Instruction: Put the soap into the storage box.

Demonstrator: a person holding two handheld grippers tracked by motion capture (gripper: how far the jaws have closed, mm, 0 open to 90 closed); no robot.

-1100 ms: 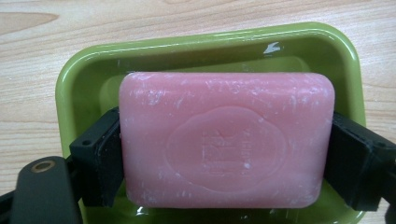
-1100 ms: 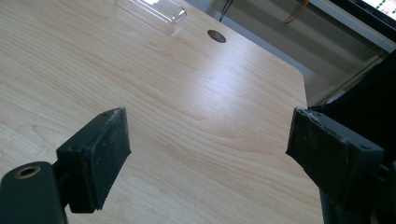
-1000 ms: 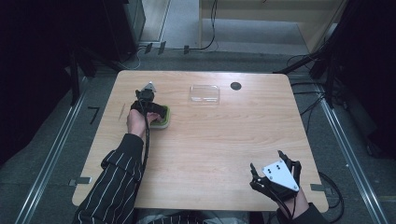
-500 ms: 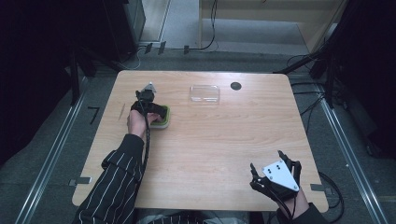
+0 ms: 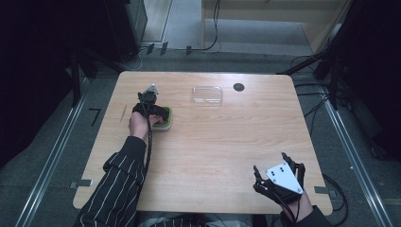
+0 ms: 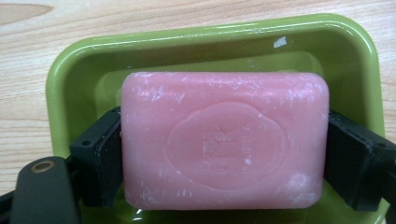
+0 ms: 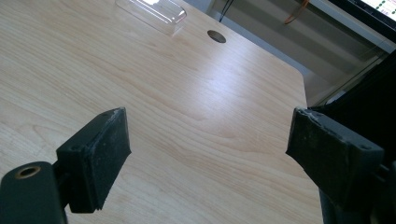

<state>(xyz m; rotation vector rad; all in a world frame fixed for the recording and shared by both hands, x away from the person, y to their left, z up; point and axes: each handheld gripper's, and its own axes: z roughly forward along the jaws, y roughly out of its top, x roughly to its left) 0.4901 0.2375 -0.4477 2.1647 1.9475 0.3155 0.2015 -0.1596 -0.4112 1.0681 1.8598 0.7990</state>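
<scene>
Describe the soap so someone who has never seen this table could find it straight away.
On the wooden table, look to the left half, where the left gripper reaches down into a green dish. The soap lies in that dish, clamped at its two short ends: a pink rounded bar with an embossed oval stamp.

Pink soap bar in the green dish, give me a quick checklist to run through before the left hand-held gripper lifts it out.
1. Jaws on both short ends of the pink soap bar: ok, the left hand-held gripper has a pad pressed against each end.
2. Grip centred on the bar: ok, the pads sit about mid-height on the ends.
3. Bar free of the green dish: cannot tell, its underside is hidden.
4. Dish steadied for the lift: not ok, nothing holds it down.
5. Right hand-held gripper out of the way: ok, open and empty at the near table edge.
6. Clear plastic lid clear of the lift path: ok, it lies apart from the dish.
</scene>
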